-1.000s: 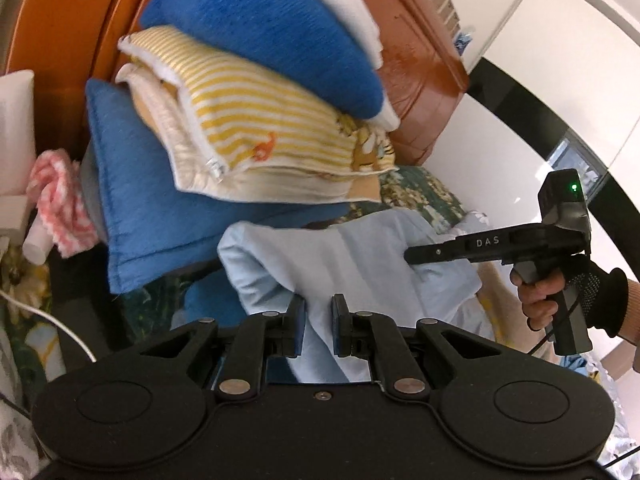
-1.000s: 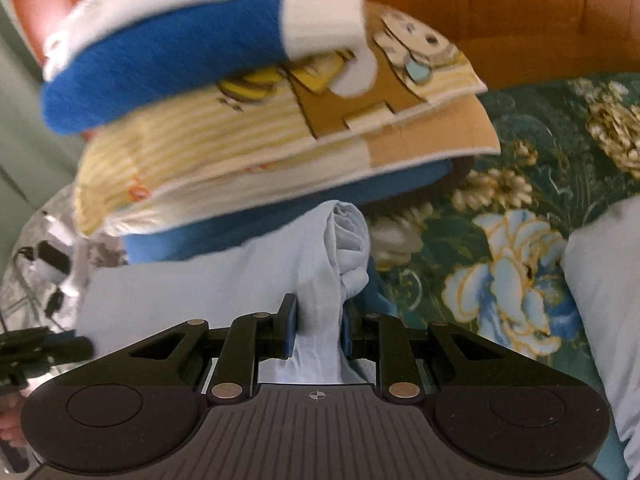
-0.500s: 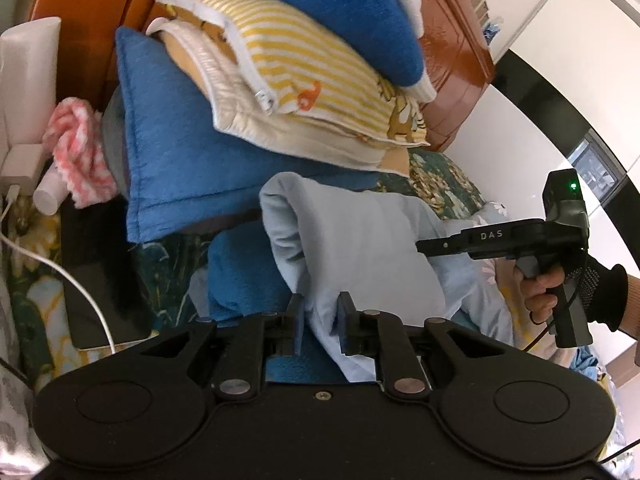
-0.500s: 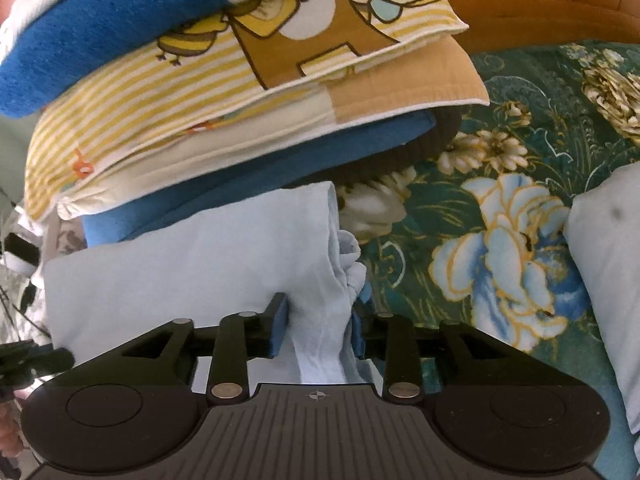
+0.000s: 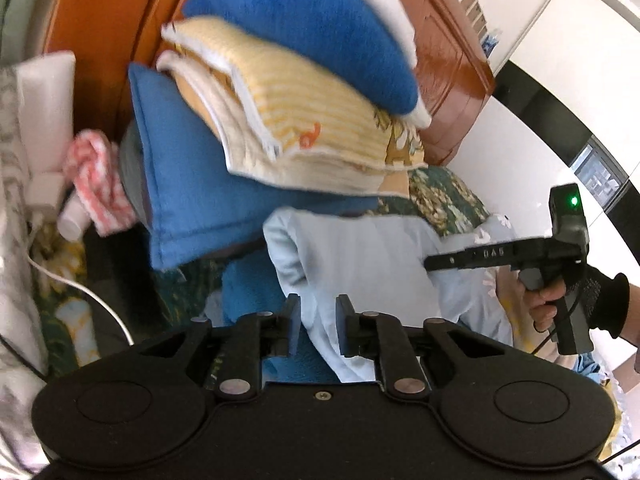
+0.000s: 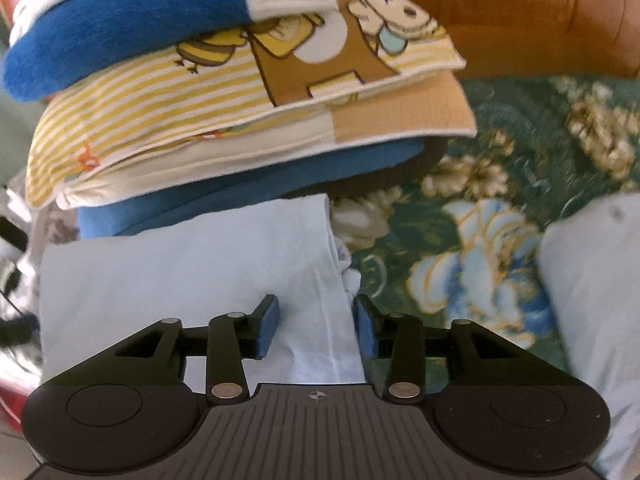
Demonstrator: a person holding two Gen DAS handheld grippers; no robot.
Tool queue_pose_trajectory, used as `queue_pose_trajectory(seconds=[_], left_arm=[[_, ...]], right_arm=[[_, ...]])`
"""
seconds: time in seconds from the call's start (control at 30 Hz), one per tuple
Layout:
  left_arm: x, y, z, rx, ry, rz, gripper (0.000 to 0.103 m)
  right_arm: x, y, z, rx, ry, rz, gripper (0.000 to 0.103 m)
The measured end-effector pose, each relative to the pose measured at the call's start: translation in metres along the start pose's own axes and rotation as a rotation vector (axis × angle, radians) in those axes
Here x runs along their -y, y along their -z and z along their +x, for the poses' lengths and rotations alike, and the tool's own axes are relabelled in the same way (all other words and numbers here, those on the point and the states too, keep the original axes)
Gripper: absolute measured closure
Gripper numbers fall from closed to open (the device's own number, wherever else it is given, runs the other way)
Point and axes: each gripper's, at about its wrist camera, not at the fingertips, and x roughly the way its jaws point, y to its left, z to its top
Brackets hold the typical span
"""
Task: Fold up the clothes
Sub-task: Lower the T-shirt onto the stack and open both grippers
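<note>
A folded light blue garment [image 6: 192, 276] lies on the floral bedspread [image 6: 500, 248] in front of a stack of folded clothes. It also shows in the left wrist view [image 5: 360, 264]. My right gripper [image 6: 316, 324] is open, its jaws spread on either side of the garment's right edge. My left gripper [image 5: 316, 320] has its jaws slightly apart around the garment's left edge. The right gripper also shows in the left wrist view [image 5: 436, 262], at the garment's far side.
The stack holds a yellow striped cartoon garment [image 6: 248, 92], a blue knit [image 6: 120, 28] on top and a blue one [image 5: 188, 184] below. A wooden headboard [image 6: 520, 12] stands behind. A pink-white cloth [image 5: 96, 176], a white cable [image 5: 100, 300] and another pale garment [image 6: 592, 300] lie nearby.
My right gripper has opened and let go of the light blue garment, which now lies flat. My left gripper's jaws have widened slightly. The garment has come down onto the bed.
</note>
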Motion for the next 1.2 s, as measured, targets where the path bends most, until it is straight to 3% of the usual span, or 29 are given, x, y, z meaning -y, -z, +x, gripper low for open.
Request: queue_pose_trajectory(seconds=[0.13,0.27,0.47,0.93,1.1,1.2], left_arm=[[0.006,-0.014,-0.01,0.033,0.013,0.02,0.087],[0.015,-0.028,0.004,0.044,0.043,0.052,0.085],[0.023,-0.03,0.04,0.007,0.026,0.098,0.085],[0.0,-0.02,0.06,-0.036,0.039,0.068,0.082],[0.003,-0.027,0.055,-0.04,0.055,0.067,0.08],[0.008,-0.03,0.046,-0.04,0.064,0.074,0.073]], right_arm=[[0.001,-0.002,-0.022,0.061,0.024,0.006,0.065],[-0.007,0.001,-0.039,0.12,-0.017,0.02,0.065],[-0.026,0.018,-0.018,0.048,-0.086,-0.025,0.074],[-0.003,0.034,0.01,-0.007,-0.036,0.128,0.076],[-0.009,0.036,-0.008,0.07,-0.028,0.162,0.074],[-0.016,0.044,-0.028,0.124,-0.038,0.171,0.074]])
